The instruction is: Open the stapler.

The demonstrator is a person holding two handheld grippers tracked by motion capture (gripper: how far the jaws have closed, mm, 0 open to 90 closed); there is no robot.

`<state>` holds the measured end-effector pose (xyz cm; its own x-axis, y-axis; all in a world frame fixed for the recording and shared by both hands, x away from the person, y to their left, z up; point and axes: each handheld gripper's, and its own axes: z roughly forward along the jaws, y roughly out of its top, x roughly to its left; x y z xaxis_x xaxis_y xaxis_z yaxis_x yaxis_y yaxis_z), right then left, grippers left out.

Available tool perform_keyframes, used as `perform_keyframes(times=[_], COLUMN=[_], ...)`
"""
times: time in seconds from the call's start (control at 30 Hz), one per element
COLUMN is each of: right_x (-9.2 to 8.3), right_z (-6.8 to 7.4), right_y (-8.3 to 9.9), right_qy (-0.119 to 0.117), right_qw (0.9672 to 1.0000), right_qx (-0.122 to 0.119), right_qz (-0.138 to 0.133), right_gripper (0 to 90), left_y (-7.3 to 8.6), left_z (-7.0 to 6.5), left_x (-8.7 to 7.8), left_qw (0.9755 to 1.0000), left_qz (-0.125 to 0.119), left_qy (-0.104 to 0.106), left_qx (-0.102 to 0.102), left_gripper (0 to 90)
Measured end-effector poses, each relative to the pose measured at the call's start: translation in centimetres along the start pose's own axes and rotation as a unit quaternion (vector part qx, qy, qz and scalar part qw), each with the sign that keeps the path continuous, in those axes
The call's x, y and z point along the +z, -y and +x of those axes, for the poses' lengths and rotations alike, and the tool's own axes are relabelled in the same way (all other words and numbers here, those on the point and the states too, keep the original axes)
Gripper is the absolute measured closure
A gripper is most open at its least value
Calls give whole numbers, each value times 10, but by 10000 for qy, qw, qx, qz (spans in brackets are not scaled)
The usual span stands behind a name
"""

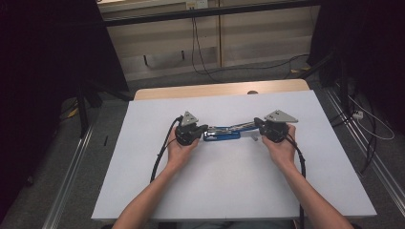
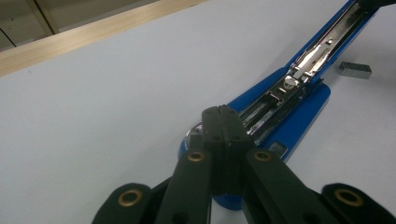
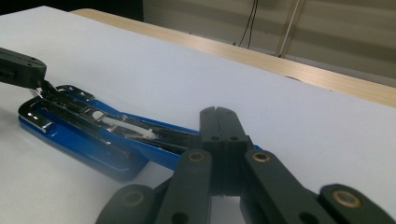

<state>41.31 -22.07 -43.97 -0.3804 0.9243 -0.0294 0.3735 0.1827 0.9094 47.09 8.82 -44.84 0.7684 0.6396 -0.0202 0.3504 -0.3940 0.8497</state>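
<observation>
Stapler [image 1: 222, 133], blue and swung open, lies near the middle of the white tabletop [image 1: 229, 186], between our two hands. Its blue base rests flat on the surface at the left, and its upper arm stretches to the right and rises a little off the tabletop, with the bright metal staple channel facing up. In the left gripper view we see the channel [image 2: 310, 58] running away to the upper right, a round rivet partway along it, and the blue base spreading out beneath.

Our left gripper [image 1: 204, 129] sits at the left end of the stapler. Its black jaws are pressed together, tip against tip, with nothing showing between them; they stand right over the near end of the blue base, and we cannot tell whether they touch it. In the right gripper view this same gripper appears at the far left, its tip meeting the chrome end of the stapler.

Our right gripper [image 1: 258, 123] sits at the right end, by the raised arm. Its jaws are also clenched flat against each other, empty as far as we can see, and the blue arm passes just behind their tips; contact there is hidden from us.

A small strip of staples [image 2: 355, 70] lies on the tabletop just beside the open arm, apart from it. In the high view it shows as a small grey block [image 1: 255, 139] just near of the arm, close to our right hand [image 1: 282, 149].

Beyond the white surface a wooden edge [image 1: 219, 89] runs along the far side.
</observation>
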Motion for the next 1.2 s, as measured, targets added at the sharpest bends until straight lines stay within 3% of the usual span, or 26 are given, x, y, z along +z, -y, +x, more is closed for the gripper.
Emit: perform_keyframes(times=[1.2], right_x=[2], right_z=[-5], right_y=[10], right_qy=[50], right_qw=[9998], right_qx=[58], right_qz=[164], right_gripper=[900], left_y=[-3], left_z=[0], left_x=[-2], left_qw=[10000], left_qz=[-82], left_qy=[18], left_qx=[-44], left_gripper=[900])
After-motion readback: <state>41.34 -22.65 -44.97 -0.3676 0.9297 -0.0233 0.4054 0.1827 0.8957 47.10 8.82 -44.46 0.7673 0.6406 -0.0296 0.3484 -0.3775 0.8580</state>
